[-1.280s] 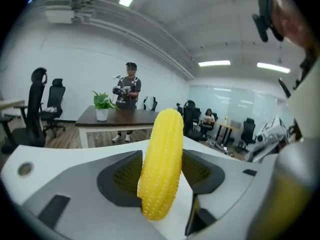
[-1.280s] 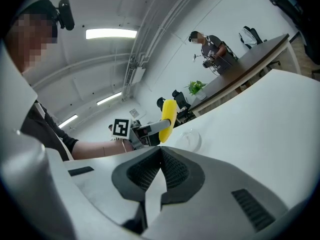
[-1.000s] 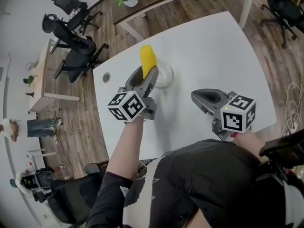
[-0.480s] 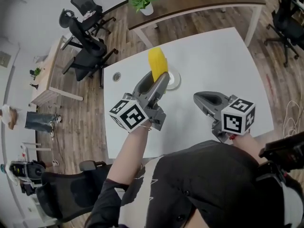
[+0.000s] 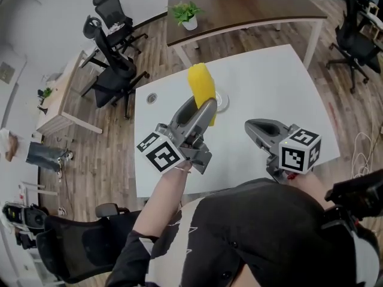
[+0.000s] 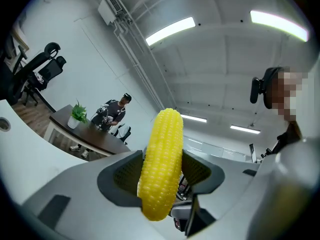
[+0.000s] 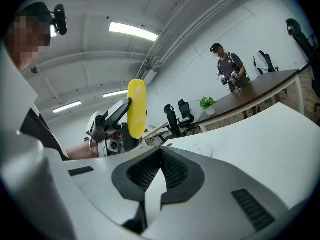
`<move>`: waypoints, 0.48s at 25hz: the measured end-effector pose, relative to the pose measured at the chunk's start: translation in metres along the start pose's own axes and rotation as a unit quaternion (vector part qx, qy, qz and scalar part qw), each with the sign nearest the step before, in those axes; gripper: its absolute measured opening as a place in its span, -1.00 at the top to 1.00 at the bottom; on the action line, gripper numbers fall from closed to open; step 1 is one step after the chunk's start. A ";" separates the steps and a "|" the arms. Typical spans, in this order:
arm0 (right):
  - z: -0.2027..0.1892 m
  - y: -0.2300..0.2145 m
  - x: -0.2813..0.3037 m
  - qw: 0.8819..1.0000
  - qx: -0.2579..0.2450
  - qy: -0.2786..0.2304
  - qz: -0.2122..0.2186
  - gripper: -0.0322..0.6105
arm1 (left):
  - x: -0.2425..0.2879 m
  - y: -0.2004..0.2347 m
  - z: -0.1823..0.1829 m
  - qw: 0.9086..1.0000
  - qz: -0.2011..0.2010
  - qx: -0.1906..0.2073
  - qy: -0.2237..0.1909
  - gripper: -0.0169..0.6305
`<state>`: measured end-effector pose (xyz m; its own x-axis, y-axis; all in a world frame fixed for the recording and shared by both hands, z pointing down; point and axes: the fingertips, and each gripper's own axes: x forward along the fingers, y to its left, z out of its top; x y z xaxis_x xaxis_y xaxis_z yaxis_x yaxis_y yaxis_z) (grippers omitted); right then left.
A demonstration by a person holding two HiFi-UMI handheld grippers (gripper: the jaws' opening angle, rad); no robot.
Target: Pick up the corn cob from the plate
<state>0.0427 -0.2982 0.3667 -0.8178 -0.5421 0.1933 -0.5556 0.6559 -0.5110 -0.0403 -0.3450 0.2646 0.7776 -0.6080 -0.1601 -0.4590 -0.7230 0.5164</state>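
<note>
Head view: a white table (image 5: pixel 269 82) stands on a wood floor (image 5: pixel 108 136), with a dark desk (image 5: pixel 251 8), plant (image 5: pixel 187 14) and chairs (image 5: pixel 114 58) beyond. The left tongs (image 5: pixel 206 107) clench the corn (image 5: pixel 201 85) in the air above the plate (image 5: pixel 224 104).

Left gripper view: the corn stands upright between the jaws, and a person (image 6: pixel 114 111) is behind the desk.

Right gripper view: the right tongs (image 7: pixel 156 171) are pinched together, empty.

The left hand-held gripper (image 5: pixel 206 108) has carried the corn cob (image 5: pixel 201 84) up, farther above the plate (image 5: pixel 224 103).

Corn cob (image 5: pixel 201 87) yellow; table (image 5: pixel 269 82) white; left claw (image 6: pixel 161 171) grey; floor (image 5: pixel 119 142) brown wood.
</note>
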 end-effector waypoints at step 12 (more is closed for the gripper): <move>-0.052 0.112 -0.038 0.999 -0.031 -0.020 0.000 0.86 | -0.117 -0.081 -0.025 1.000 -0.016 0.007 0.000 0.18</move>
<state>0.0037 -0.1772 0.3458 -0.8115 -0.5623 0.1591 -0.5653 0.6865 -0.4574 -0.0833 -0.2064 0.2628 0.7923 -0.5840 -0.1768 -0.4393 -0.7470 0.4991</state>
